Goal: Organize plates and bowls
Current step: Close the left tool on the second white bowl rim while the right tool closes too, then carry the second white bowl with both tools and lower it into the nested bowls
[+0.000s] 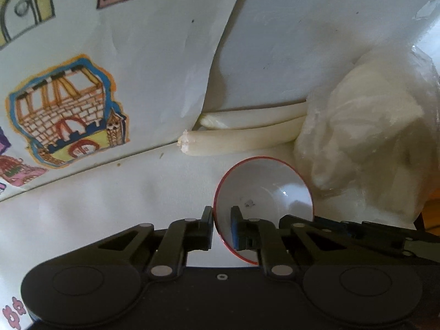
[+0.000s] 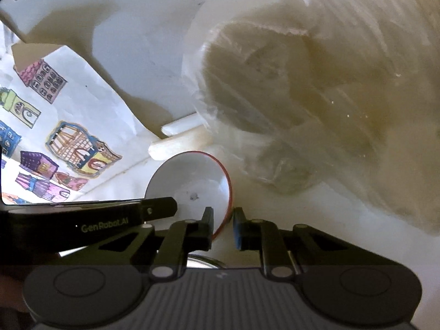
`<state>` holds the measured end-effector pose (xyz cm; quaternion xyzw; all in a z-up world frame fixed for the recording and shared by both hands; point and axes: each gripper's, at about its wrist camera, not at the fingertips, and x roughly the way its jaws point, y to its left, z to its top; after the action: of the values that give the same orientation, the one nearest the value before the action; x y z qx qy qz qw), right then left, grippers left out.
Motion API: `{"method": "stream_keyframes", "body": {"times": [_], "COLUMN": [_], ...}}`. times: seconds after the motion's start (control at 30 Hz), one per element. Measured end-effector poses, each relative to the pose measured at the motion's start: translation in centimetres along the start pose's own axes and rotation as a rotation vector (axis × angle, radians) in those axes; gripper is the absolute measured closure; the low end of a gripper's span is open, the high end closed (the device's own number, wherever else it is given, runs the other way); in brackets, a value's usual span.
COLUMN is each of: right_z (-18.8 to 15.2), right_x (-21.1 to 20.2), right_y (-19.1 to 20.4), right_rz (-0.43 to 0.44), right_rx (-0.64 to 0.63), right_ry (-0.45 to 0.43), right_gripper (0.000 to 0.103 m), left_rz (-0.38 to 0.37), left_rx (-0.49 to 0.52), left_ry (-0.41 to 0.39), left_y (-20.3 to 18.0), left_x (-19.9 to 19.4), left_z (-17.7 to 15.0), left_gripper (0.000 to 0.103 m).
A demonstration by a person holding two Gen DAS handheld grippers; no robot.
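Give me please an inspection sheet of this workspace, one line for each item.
Surface: white table, some crumbs.
Job's things: one white bowl with red rim, tilted.
Clutter: plastic-wrapped bundle; two white tubes; paper with coloured house drawings.
Grippers: left tool shut on the bowl's left rim; right tool shut on its right rim.
Cables: nothing seen.
Surroundings: white wall behind; a metal rim under the right tool, unclear.

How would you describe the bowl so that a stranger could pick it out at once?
Start at the white sheet covered in coloured drawings of buildings. In front of it lie two pale sticks, beside a crumpled clear plastic bag. Just before the sticks sits the bowl: small, round, white inside, the only thing with a thin red rim.
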<state>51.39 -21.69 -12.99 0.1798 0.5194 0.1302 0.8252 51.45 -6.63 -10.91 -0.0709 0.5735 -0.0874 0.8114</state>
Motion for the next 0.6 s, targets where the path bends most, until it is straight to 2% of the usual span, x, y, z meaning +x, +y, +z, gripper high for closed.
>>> {"method": "stream_keyframes", "body": {"times": [0.3, 0.6], "right_z": [0.1, -1.0], "right_x": [-3.6, -8.6], "right_y": [-0.3, -3.1], "right_rz": [0.049, 0.108], "right_rx": [-0.004, 0.005], "right_ry": [-0.051, -0.072], "right_gripper": [0.089, 0.089], "left_rz": [-0.021, -0.072], "left_rx": [-0.024, -0.021], "left_ry": [-0.075, -0.122], "left_y": [-1.1, -3.7], "left_x": [-3.5, -6.7], "left_z": [-0.9, -2.5], "left_gripper": [0.091, 0.091]}}
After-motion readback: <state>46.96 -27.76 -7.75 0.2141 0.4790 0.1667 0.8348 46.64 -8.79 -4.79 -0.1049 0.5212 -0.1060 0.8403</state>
